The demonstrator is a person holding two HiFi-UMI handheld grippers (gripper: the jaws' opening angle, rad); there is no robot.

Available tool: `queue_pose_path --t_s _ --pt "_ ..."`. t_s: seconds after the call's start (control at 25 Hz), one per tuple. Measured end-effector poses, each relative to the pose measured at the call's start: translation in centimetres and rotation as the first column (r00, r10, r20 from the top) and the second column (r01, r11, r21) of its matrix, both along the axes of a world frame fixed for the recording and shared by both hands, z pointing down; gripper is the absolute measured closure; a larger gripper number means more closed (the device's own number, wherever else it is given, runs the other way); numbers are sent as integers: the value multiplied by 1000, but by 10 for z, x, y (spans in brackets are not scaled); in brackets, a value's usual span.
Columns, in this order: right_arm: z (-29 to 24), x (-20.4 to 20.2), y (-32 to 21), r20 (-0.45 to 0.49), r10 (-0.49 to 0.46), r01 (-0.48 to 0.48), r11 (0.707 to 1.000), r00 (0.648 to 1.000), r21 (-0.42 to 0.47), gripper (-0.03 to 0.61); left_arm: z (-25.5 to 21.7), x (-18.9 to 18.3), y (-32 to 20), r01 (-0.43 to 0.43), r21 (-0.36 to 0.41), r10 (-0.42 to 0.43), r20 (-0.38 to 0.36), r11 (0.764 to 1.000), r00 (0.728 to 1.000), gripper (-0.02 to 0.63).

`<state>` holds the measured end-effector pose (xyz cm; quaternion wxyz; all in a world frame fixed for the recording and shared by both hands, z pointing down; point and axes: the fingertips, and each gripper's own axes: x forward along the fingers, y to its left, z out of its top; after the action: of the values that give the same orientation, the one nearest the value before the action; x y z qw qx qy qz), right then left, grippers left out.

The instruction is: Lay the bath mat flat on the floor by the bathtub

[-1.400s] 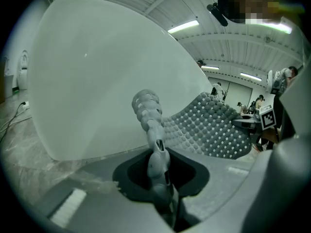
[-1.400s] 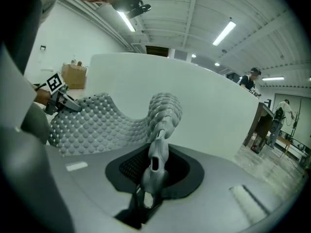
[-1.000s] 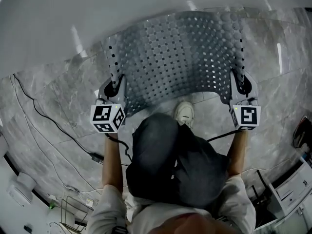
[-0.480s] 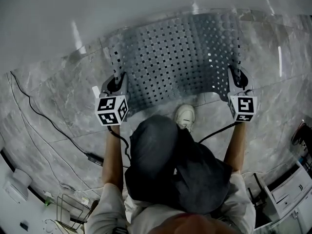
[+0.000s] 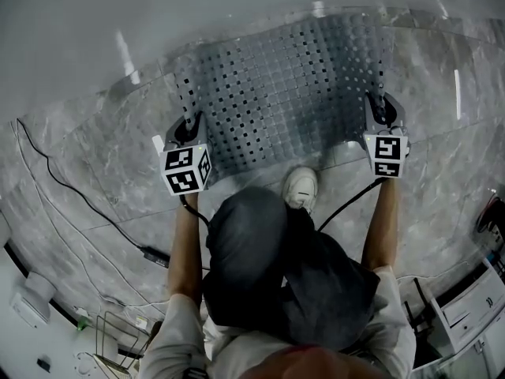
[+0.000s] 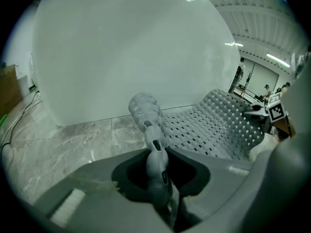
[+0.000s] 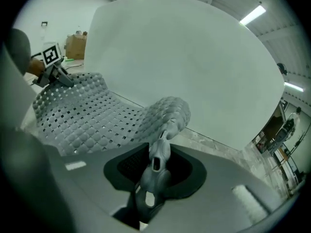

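A grey perforated bath mat point(image 5: 284, 93) spreads over the marble floor point(image 5: 87, 148) against the white bathtub wall point(image 5: 158, 14), sagging between my two grippers. My left gripper point(image 5: 188, 129) pinches its near left corner, and the right gripper point(image 5: 380, 109) pinches the near right corner. In the left gripper view the mat's edge point(image 6: 146, 113) stands up between the jaws of the left gripper point(image 6: 156, 164), which are opening. The right gripper view shows the mat's edge point(image 7: 167, 113) rising from the jaws of the right gripper point(image 7: 156, 166), also opening.
A white shoe point(image 5: 301, 186) stands on the floor at the mat's near edge. A black cable point(image 5: 71, 204) runs across the tiles at the left. A wire rack point(image 5: 110, 338) is at the bottom left, a white cabinet point(image 5: 465, 314) at the bottom right.
Both grippers have moved forward and down towards the tub with the mat's near corners. The mat lies lower and flatter than before.
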<state>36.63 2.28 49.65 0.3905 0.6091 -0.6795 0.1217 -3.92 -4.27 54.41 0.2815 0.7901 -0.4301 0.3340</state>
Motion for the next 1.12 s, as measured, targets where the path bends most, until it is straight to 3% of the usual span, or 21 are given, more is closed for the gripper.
queue_pose_path --t_s 0.68,1.12 --pt "54 28 -13 -188 -36 16 994 982 -106 433 31 -18 -4 41 10 -41 67 999 997 482" --pt "73 38 -27 -270 -48 24 995 962 -93 416 40 -25 -3 84 23 -86 101 996 991 459"
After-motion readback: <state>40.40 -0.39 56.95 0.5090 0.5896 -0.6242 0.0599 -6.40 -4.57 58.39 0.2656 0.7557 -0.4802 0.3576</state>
